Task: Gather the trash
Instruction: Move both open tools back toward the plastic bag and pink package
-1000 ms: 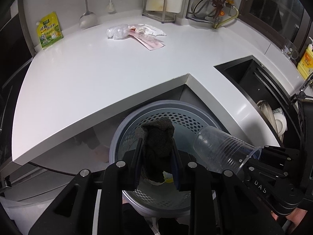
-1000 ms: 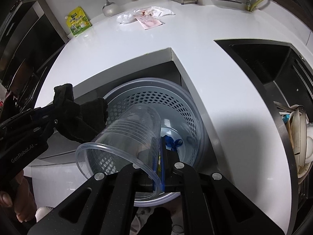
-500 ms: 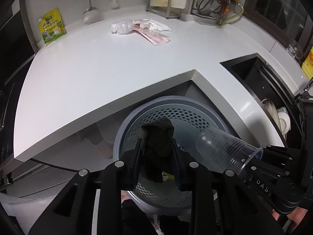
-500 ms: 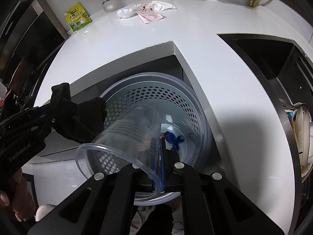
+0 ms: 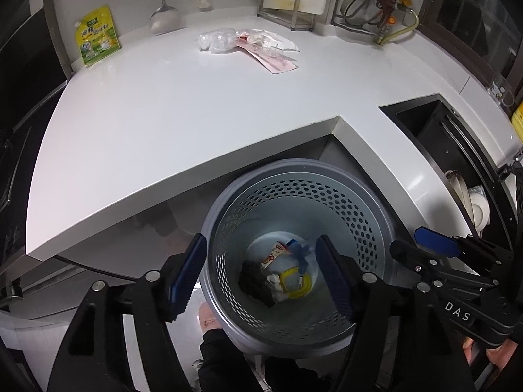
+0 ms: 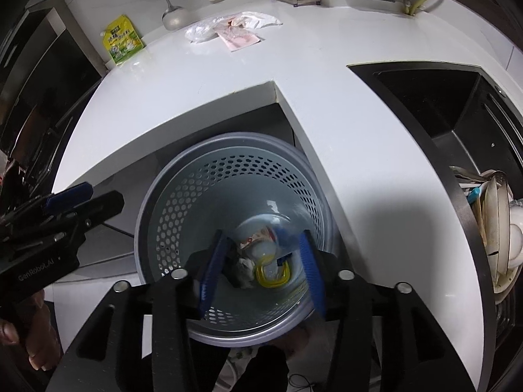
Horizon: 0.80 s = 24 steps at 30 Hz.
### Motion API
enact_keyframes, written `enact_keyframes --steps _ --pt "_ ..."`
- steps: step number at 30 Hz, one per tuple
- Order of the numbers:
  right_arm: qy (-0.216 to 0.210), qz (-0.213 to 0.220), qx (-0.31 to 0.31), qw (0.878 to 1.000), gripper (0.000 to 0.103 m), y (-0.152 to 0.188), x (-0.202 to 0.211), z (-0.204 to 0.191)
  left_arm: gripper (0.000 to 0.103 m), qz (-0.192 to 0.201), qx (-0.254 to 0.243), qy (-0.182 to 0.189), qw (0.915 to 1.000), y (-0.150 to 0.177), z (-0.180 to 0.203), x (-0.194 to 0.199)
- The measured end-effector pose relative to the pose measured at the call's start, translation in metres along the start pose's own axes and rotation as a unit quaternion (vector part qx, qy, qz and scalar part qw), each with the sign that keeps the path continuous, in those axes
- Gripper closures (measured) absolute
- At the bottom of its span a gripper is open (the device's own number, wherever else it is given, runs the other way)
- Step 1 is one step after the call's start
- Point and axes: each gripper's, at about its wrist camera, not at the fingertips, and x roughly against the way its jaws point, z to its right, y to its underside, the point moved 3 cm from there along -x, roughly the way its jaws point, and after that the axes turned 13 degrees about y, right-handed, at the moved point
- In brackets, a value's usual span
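Both your grippers hang over the grey perforated bin (image 5: 295, 176) tucked in the counter's inner corner notch. Left gripper (image 5: 261, 271): jaws opening, about midway wide, nothing between the pads, only the bin's inside seen past them. Right gripper (image 6: 261, 271): jaws opening too, nothing gripped; a faint clear shape below them in the right wrist view may be a plastic cup dropping, can't tell for sure. In the bin's bottom: dark crumpled cloth (image 5: 253, 277), a white-and-red wrapper (image 5: 274, 254), a yellow ring-shaped piece (image 5: 295, 281), a blue scrap (image 5: 299, 250). So that load reads as dumped. Left to do, judging by the counter (image 5: 183, 111): the heap near its back edge, a crinkled clear plastic bag (image 5: 217, 40) touching a pink flat packet (image 5: 273, 60) and some white wrapping. The yellow-green pouch (image 5: 96, 36) stands at the back left corner against the wall; trash or not, unclear. Roughly halfway; your next trip goes to that back-edge heap.
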Motion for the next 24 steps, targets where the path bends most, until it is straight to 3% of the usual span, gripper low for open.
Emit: enact_keyframes --steps 24 --pt "-0.002 0.027 0.001 1.0 0.053 -0.025 0.013 -0.001 0.027 0.02 -0.008 -0.002 0.9998 -0.023 -0.007 0.015"
